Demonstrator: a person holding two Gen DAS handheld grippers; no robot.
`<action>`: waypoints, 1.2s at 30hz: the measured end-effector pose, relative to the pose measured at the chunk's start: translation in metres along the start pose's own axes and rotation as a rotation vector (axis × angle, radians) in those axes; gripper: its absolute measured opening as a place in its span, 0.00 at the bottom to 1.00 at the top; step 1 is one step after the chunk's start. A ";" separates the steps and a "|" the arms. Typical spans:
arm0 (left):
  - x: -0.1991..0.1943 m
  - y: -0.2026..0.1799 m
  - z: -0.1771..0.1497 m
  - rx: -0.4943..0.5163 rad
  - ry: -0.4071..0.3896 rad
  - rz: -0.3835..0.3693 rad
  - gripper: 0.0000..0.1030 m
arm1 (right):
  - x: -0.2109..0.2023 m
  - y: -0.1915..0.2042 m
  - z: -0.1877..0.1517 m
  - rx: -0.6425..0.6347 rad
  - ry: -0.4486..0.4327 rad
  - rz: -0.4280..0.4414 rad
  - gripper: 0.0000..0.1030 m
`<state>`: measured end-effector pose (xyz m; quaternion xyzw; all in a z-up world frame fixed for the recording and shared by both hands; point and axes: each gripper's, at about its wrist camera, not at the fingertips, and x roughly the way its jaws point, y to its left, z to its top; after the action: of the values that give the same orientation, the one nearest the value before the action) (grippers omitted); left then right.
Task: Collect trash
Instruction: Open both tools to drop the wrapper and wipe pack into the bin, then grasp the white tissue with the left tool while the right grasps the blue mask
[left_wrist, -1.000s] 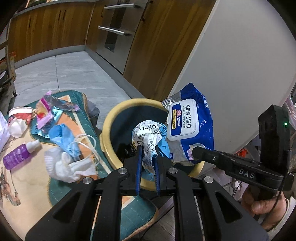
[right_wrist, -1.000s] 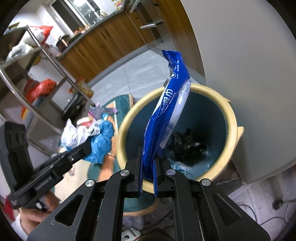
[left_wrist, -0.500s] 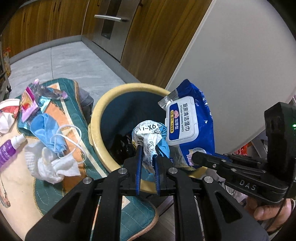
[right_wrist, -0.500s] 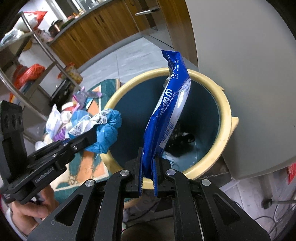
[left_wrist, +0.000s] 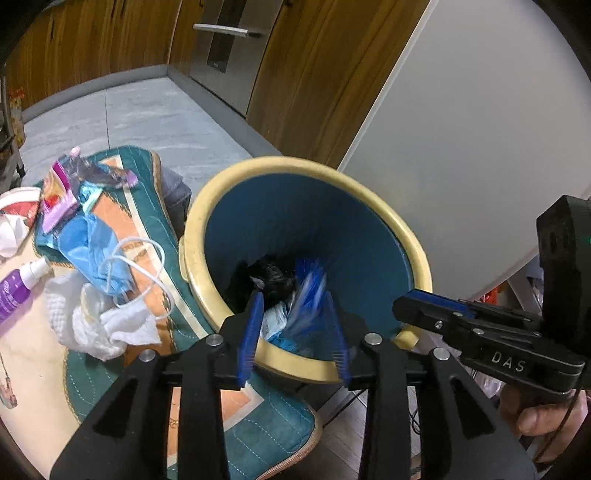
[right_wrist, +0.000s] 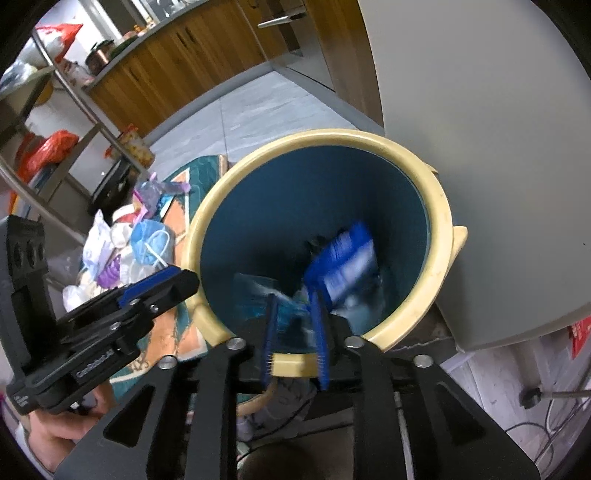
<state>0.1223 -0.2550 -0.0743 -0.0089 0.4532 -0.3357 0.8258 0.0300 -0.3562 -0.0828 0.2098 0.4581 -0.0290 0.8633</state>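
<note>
A blue trash bin with a cream rim stands by a white panel. My left gripper is open and empty over the bin's near rim. My right gripper is open and empty over the same bin. A blue wet-wipes pack is blurred, falling inside the bin. A crumpled blue-and-white wad lies inside near black trash. More trash lies on the mat: a blue face mask, white cloths and a pink wrapper.
A green and orange mat covers the low surface left of the bin. A purple spray bottle lies at its left edge. Wooden cabinets and a metal shelf rack stand behind. Cables run on the floor.
Both grippers opened. The wipes pack dropped from the right gripper and the blue-and-white wad from the left one, both into the bin. Both grippers moved closer over the bin.
</note>
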 end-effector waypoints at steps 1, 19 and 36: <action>-0.004 -0.002 0.001 0.006 -0.014 0.000 0.36 | -0.001 0.001 0.000 0.000 -0.006 0.005 0.30; -0.080 0.054 -0.013 -0.103 -0.149 0.108 0.64 | -0.015 0.015 0.005 0.038 -0.114 0.103 0.71; -0.056 0.132 -0.033 -0.270 -0.066 0.177 0.64 | 0.004 0.058 0.010 -0.017 -0.085 0.211 0.71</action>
<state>0.1488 -0.1114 -0.0944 -0.0909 0.4660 -0.1969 0.8578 0.0542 -0.3071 -0.0618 0.2480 0.3965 0.0572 0.8820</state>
